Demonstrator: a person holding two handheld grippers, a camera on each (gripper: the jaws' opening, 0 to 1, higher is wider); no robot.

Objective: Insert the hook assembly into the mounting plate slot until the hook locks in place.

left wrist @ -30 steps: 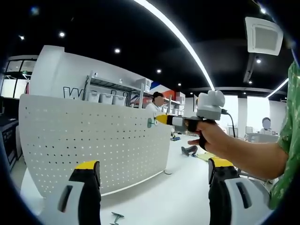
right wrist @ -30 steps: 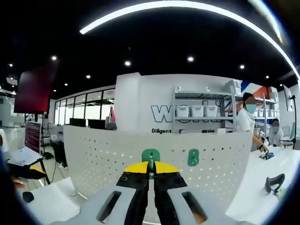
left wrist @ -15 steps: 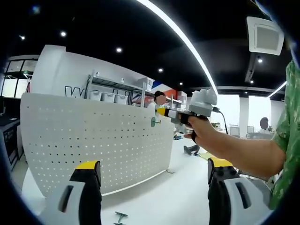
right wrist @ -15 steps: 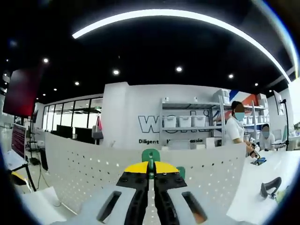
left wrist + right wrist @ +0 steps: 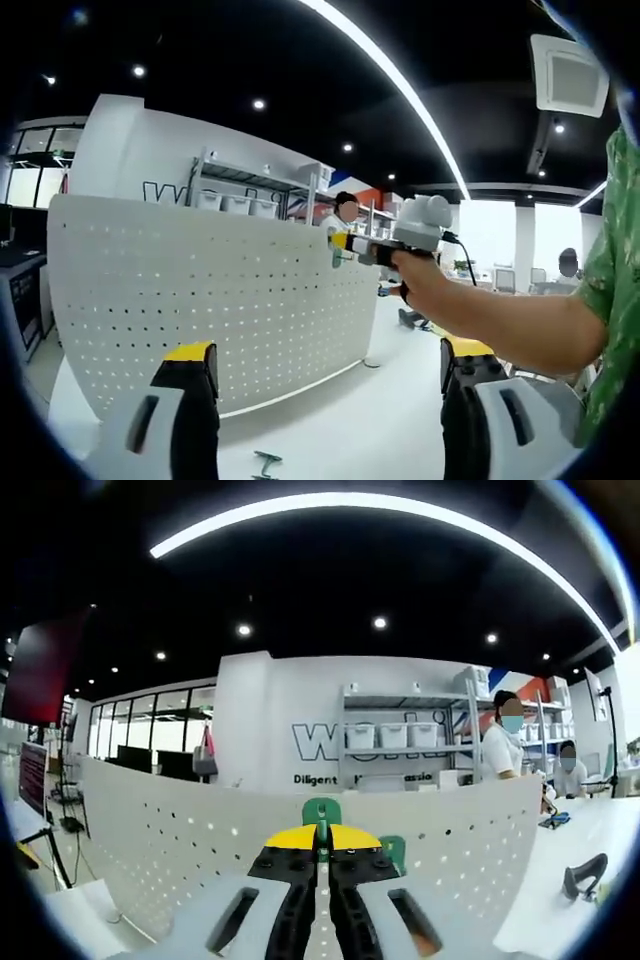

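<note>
Not yet seated: right gripper clamped on green hook near pegboard top edge, left gripper spread, idle.

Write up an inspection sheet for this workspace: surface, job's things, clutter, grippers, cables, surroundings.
Surface: white table, under the board.
Job's things: white pegboard standing upright; green hook clamped in the right gripper near the board's top edge; second green hook already on the board.
Clutter: small hook piece and a black tool on the table.
Grippers: left gripper open, holding nothing; right shut.
Cables: black cable trailing from the right gripper.
Surroundings: shelving with white bins, people behind, ceiling lights.
</note>
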